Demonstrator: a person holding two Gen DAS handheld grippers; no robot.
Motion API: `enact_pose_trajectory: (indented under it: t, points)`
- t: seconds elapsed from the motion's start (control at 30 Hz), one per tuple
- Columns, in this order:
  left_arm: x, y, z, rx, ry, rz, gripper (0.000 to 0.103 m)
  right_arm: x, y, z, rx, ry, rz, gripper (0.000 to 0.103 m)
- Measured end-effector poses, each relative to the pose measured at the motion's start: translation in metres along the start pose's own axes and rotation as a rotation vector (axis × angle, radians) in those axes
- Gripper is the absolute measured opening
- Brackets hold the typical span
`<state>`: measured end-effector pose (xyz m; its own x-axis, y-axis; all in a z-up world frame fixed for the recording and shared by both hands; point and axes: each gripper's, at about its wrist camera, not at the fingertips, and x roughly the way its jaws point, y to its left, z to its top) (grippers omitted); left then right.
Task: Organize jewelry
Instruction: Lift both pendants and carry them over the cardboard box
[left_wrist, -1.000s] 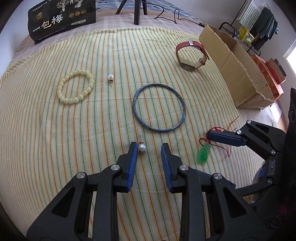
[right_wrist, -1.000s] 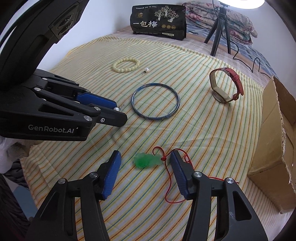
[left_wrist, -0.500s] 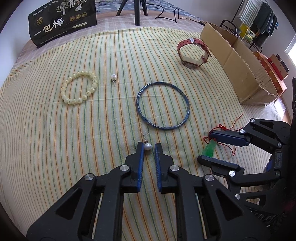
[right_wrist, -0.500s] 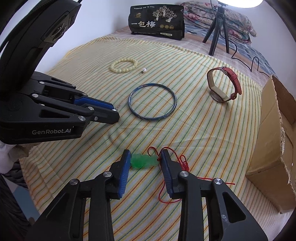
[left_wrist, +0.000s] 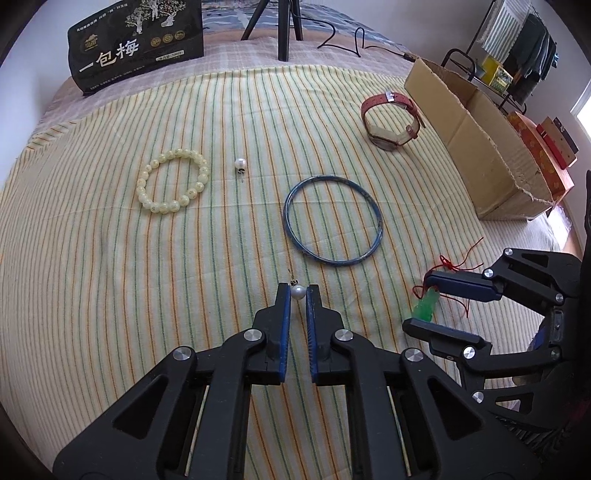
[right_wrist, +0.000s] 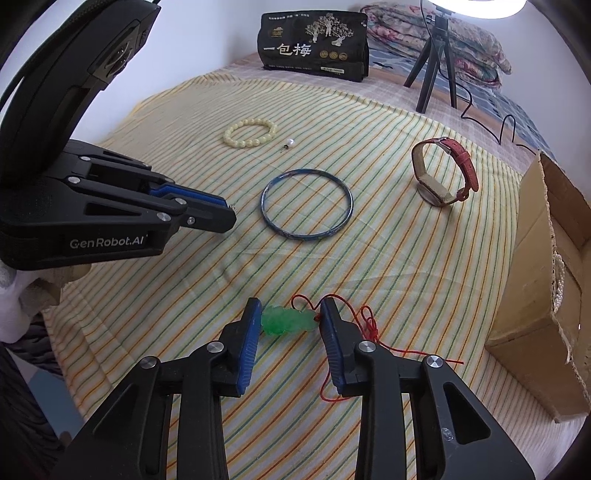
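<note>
On the striped cloth my left gripper (left_wrist: 298, 292) is shut on a small pearl earring (left_wrist: 297, 291), pinched at the fingertips. My right gripper (right_wrist: 289, 317) is shut on a green jade pendant (right_wrist: 286, 320) whose red cord (right_wrist: 369, 325) trails to the right. From the left wrist view the pendant (left_wrist: 427, 306) sits between the right gripper's blue pads. A second pearl earring (left_wrist: 240, 163), a cream bead bracelet (left_wrist: 171, 181), a blue bangle (left_wrist: 332, 219) and a red-strapped watch (left_wrist: 391, 120) lie farther back.
An open cardboard box (left_wrist: 476, 140) stands along the right edge of the cloth, with a pearl strand (right_wrist: 557, 284) over its rim. A black package (left_wrist: 136, 44) and a tripod (left_wrist: 280, 26) stand at the far side.
Both grippers closed: the left onto the pearl earring, the right onto the green pendant. Neither hand has shifted place.
</note>
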<state>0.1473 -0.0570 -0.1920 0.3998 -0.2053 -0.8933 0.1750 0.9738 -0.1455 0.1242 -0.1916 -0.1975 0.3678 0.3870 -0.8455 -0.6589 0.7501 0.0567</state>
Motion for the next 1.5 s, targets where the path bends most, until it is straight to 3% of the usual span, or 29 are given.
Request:
enact_pose_trajectory:
  t: [0.77,1.1,1.5]
  points:
    - [-0.044,-0.027,0.016,0.024,-0.122,-0.042,0.006,-0.043,-0.004,0.005,0.02,-0.066,-0.03,0.031]
    - [-0.066,-0.051,0.034,0.045,-0.188,-0.086,0.006,-0.082,-0.033,0.007,0.076,-0.131,-0.064,0.031]
    - [-0.089,-0.081,0.055,0.059,-0.258,-0.146,0.006,-0.141,-0.094,0.012,0.195,-0.252,-0.165,0.031]
